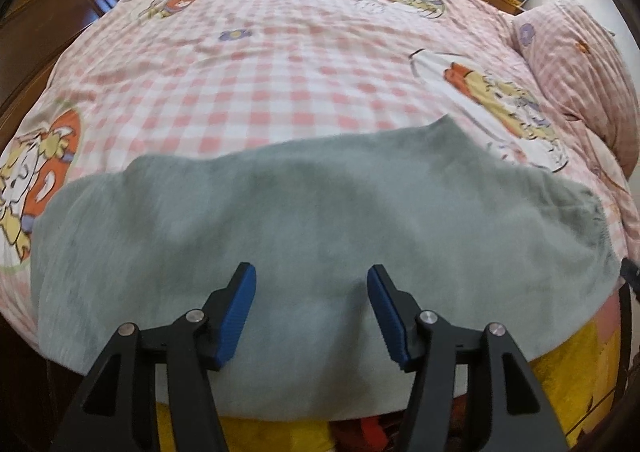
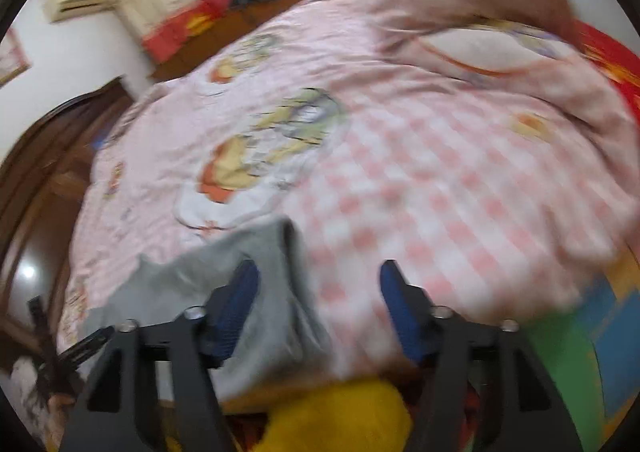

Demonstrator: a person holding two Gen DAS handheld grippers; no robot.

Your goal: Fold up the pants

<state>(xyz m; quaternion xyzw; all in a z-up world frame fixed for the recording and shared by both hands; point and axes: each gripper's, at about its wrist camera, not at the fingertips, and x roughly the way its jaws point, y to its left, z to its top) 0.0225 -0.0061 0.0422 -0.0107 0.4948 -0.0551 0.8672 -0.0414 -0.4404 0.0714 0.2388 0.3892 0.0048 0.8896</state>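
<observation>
Grey pants (image 1: 312, 212) lie folded in a wide band across the near edge of the bed. My left gripper (image 1: 311, 284) hovers over their near part, open, its blue pads (image 1: 240, 316) apart with only cloth below them. In the blurred right wrist view, the right end of the pants (image 2: 276, 292) lies under the left finger. My right gripper (image 2: 319, 276) is open, and nothing is pinched between its pads (image 2: 400, 316). A black fingertip of the right gripper shows at the right edge of the left wrist view (image 1: 630, 272).
The bed carries a pink checked quilt with cartoon prints (image 1: 280, 84). A pink pillow (image 1: 576, 68) lies at the right. Dark wooden cabinets (image 1: 52, 16) stand on the left. A yellow and red sheet (image 1: 568, 376) hangs at the bed's near edge.
</observation>
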